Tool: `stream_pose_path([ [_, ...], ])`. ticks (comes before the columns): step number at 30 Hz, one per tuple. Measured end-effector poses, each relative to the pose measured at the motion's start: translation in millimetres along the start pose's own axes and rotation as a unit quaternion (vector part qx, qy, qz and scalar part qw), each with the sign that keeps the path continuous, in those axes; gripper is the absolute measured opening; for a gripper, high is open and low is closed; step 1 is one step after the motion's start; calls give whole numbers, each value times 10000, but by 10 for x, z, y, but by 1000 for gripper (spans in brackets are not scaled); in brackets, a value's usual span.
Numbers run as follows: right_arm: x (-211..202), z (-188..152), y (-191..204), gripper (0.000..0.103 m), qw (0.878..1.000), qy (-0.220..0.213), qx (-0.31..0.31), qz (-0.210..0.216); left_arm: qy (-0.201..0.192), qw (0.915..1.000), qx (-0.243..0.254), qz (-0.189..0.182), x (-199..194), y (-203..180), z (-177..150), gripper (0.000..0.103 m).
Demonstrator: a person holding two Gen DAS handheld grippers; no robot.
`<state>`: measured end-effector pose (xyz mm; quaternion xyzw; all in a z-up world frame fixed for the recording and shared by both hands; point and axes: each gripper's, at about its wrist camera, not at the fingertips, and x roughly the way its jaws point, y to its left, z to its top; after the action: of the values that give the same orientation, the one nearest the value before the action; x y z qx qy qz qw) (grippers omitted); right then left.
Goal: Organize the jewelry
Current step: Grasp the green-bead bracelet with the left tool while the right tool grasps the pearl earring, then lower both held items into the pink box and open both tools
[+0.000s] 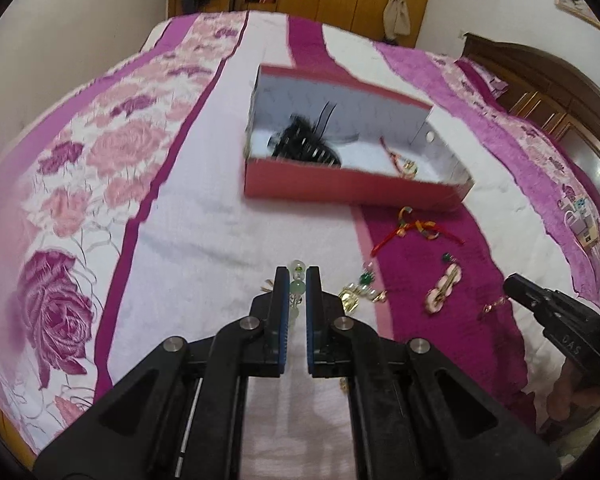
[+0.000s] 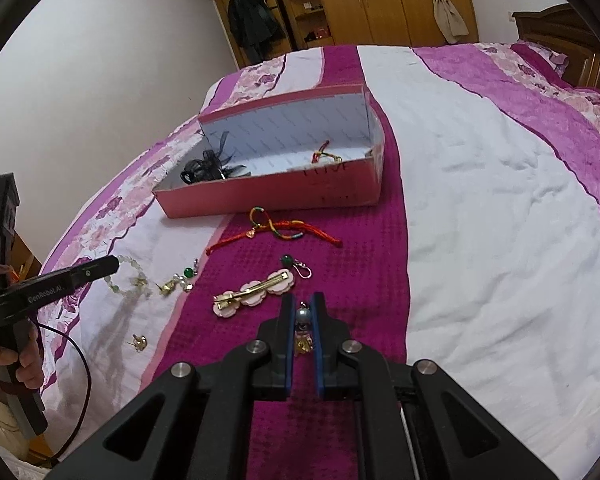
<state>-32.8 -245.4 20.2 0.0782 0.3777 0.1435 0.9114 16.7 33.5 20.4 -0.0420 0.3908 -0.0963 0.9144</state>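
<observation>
Two hand-held grippers work over a bed (image 2: pixel 480 168) with a pink, magenta and white floral cover. The left gripper (image 1: pixel 297 280) has its fingers pressed onto a pale green bead bracelet (image 1: pixel 297 285), with beads showing between and just past the tips. The right gripper (image 2: pixel 304 308) pinches a small drop earring (image 2: pixel 302 320) with a grey bead and a gold charm hanging between its blue pads.

An open red box (image 2: pixel 260 194) lies on the cover beyond both grippers. Inside it, a black feathered hairpiece (image 2: pixel 208 166) sits toward its left end and a red cord piece (image 2: pixel 326 154) toward its right end. Between the box and the grippers lie a red and multicoloured cord bracelet (image 2: pixel 276 230), a pink flower hair clip (image 2: pixel 252 292), a green bead earring (image 2: pixel 296 266) and a small gold cluster (image 2: pixel 176 282). To the right of the box the white cover is bare and open.
</observation>
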Motion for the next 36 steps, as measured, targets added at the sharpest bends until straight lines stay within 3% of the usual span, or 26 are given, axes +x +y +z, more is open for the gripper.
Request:
stream_pose_path([
  [13,-146,96,83,9,9994,-312,-147,-81,-422,9990,110,-81,-119,-118,114,0],
  [28,-222,480,233,9,9953,-911,-309,-58,-822,9964,148,-108,-124,-229,370,0],
  [36,-182,687,275,9,9930,-1134,-334,-10,-1327,9909,141,-195,-169,-317,539,0],
])
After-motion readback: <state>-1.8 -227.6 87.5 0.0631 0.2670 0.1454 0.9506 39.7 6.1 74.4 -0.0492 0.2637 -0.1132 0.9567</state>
